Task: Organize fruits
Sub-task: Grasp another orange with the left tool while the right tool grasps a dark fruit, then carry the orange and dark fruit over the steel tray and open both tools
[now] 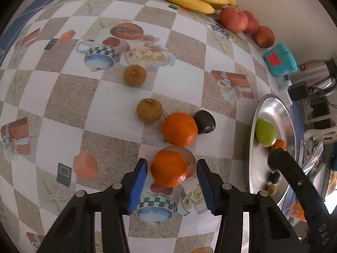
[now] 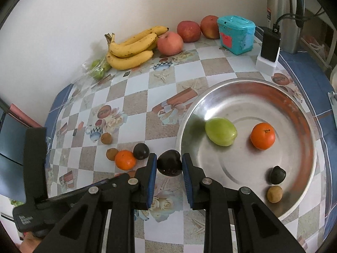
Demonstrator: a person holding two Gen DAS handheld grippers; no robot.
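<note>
My right gripper [image 2: 169, 164] is shut on a dark plum [image 2: 169, 163] and holds it just left of the steel plate [image 2: 294, 113]. The plate holds a green fruit [image 2: 220, 131], an orange [image 2: 262, 135], a dark plum [image 2: 278, 175] and a small brown fruit [image 2: 274, 194]. My left gripper [image 1: 171, 168] is open, its pads either side of an orange [image 1: 169, 168] without clearly touching it. On the table beyond lie a second orange [image 1: 180, 129], a dark plum [image 1: 204, 121] and two brown fruits [image 1: 149, 110] [image 1: 134, 75].
Bananas [image 2: 130, 50], three red apples [image 2: 170, 43] and a bag of green fruit [image 2: 98, 67] lie along the back wall. A teal box [image 2: 236, 34], a black charger [image 2: 270, 44] and a steel flask [image 2: 282, 10] stand at the back right.
</note>
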